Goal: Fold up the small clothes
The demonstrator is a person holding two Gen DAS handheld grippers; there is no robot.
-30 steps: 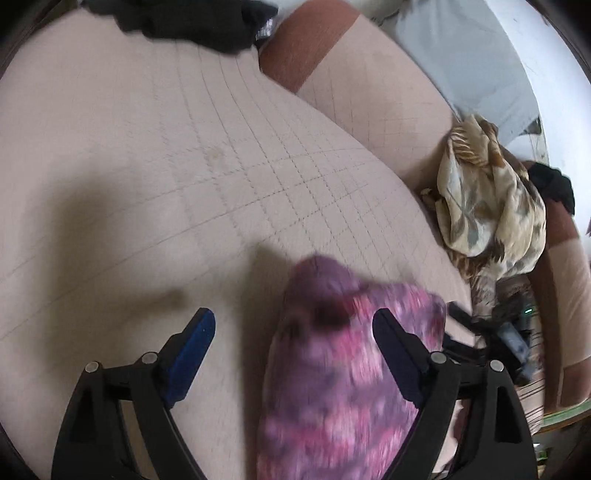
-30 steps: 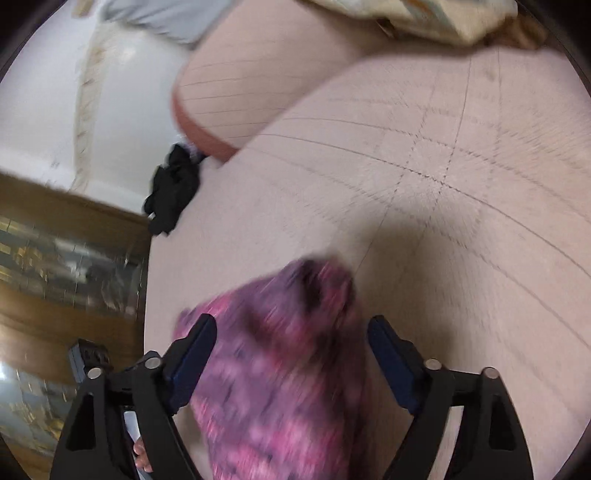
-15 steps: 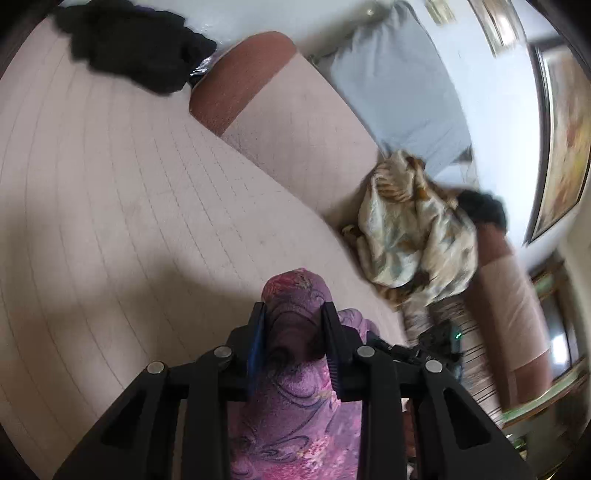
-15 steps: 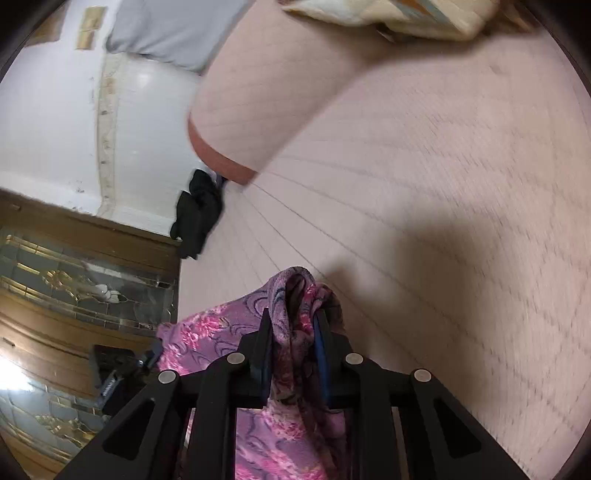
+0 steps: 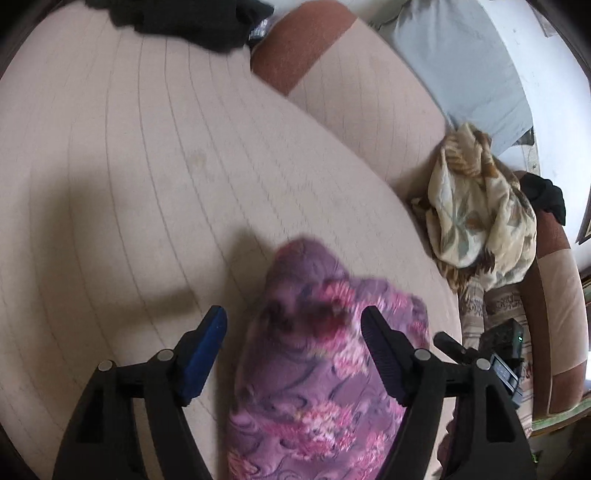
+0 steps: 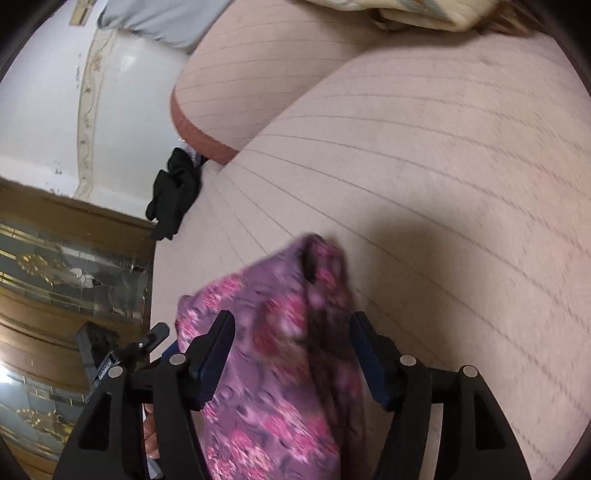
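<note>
Both claws stand wide apart and grip nothing: the left gripper [image 5: 293,328] and the right gripper [image 6: 291,332] have each just been opening, and the purple-and-pink flowered soft cloth garment [image 5: 317,369] now lies between their blue pads without either pad visibly pressing on it, though in the right wrist view the cloth runs very near the inner faces and blur hides the last gap. What carries everything is the broad beige quilted sofa seat [image 5: 147,166], stitched in a grid; the garment lies on its near part, close to the front edge, with a bunched corner poking toward the middle of the seat. A crumpled cream leaf-print cloth [image 5: 476,206] sits heaped at the right end of the seat against the backrest, and a black crumpled garment [image 5: 192,18] lies at the far left corner. I judge the flowered piece to be light, limp and thin, likely to sag and crease rather than hold a line, not fragile, and a little slithery. It is best pinched at two corners of one hem, one claw each, so it hangs flat.
</note>
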